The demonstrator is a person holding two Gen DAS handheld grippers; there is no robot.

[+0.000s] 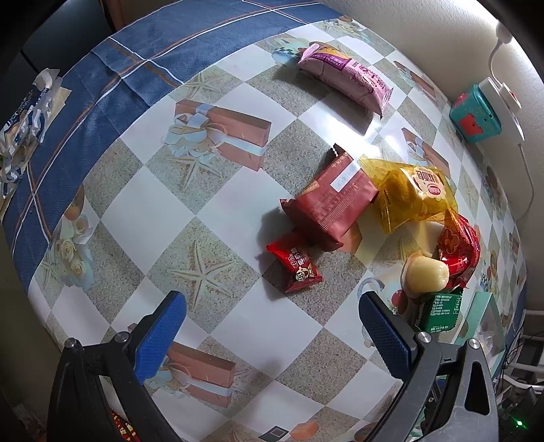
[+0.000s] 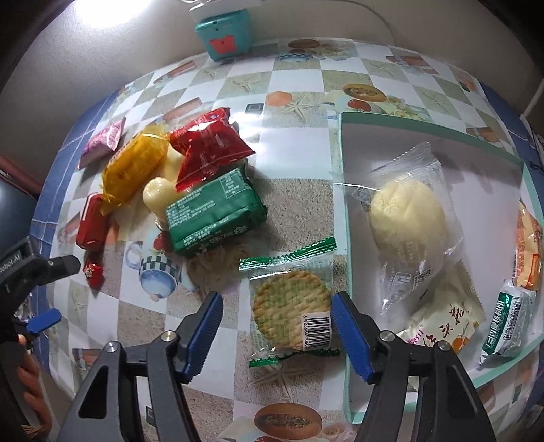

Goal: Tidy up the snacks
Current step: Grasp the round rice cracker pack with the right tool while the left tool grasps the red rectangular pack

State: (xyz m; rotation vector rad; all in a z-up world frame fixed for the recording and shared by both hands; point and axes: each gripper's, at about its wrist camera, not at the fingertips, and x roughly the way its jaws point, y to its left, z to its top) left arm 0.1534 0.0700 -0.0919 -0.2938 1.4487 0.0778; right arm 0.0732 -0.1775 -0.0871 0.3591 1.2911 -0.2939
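Observation:
My right gripper (image 2: 277, 311) is open, its blue fingers on either side of a clear green-edged rice cracker pack (image 2: 292, 306) lying on the table. To its right is a shallow white tray (image 2: 350, 210) holding a wrapped bun (image 2: 408, 214) and other packs. A snack pile lies to the left: green pack (image 2: 214, 210), red pack (image 2: 207, 146), yellow pack (image 2: 132, 166). My left gripper (image 1: 272, 326) is open and empty above the table, near a small red candy pack (image 1: 295, 265), a brown pack (image 1: 333, 200), a yellow pack (image 1: 411, 193) and a pink pack (image 1: 346, 78).
A teal box (image 1: 474, 114) stands by the wall at the table's back, also in the right wrist view (image 2: 224, 32). A white cable (image 1: 523, 176) runs along the wall. Blue cloth (image 1: 112, 71) covers the table's far side. The left gripper shows at the right view's left edge (image 2: 40, 292).

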